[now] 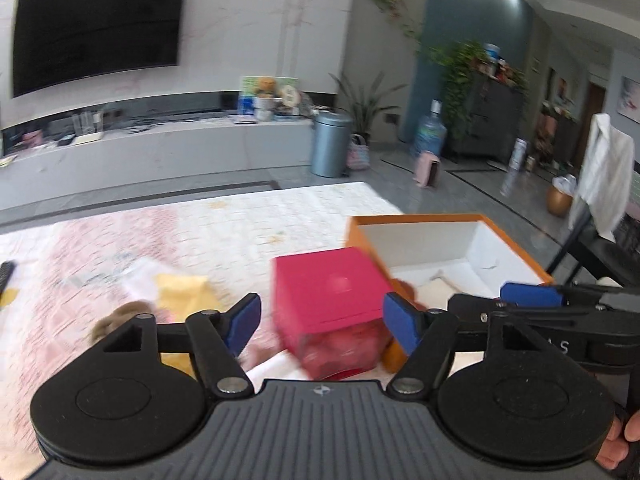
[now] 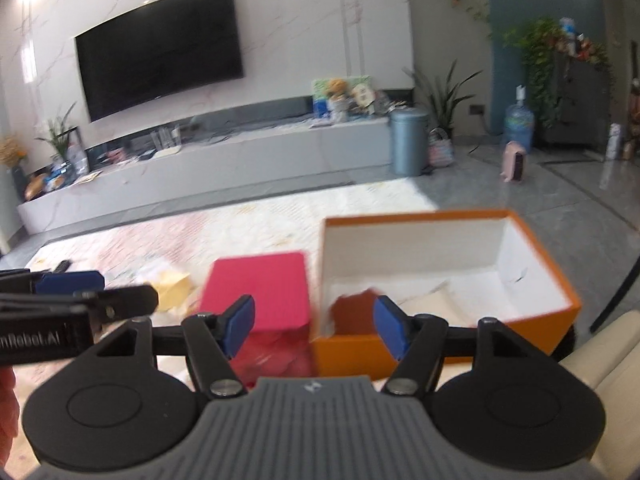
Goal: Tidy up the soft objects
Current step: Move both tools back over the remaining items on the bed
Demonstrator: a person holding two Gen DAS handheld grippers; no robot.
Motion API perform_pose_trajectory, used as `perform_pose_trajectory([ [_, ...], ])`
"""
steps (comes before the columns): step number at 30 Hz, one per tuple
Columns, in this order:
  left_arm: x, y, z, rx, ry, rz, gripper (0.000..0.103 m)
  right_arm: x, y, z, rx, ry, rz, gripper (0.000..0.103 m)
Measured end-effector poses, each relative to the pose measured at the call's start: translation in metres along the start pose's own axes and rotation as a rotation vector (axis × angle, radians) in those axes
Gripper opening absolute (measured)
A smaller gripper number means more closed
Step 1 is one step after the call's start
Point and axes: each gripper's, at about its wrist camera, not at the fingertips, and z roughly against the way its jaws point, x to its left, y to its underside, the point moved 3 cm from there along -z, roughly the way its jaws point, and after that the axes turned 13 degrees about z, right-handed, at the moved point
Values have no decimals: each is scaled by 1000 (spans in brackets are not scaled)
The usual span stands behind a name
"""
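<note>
My left gripper [image 1: 322, 324] is open above a patterned cloth-covered table [image 1: 200, 232], with nothing between its blue pads. Just beyond it stands a pink lidded box [image 1: 328, 292] with clear sides. Right of that sits an orange box [image 1: 448, 220], open, white inside, with cream padding and a rust-coloured soft thing [image 2: 356, 312] at its near corner. A yellow cloth [image 1: 184, 292] and a brown fluffy item [image 1: 120, 318] lie to the left. My right gripper [image 2: 314, 328] is open and empty over the gap between the pink box [image 2: 260, 292] and the orange box [image 2: 440, 336].
A dark remote [image 1: 6, 272] lies at the table's left edge. Behind are a TV cabinet [image 1: 160, 148], a grey bin [image 1: 330, 144] and a water bottle [image 1: 430, 132]. A chair with white cloth [image 1: 604, 176] stands at right. A beige cushion [image 2: 600, 344] is near right.
</note>
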Motion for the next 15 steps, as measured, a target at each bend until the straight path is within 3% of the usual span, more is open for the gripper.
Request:
perform_pose_trajectory([
  [6, 36, 13, 5, 16, -91, 20, 79, 44, 14, -8, 42, -65, 48, 66],
  [15, 86, 44, -2, 129, -144, 97, 70, 90, 36, -38, 148, -153, 128, 65],
])
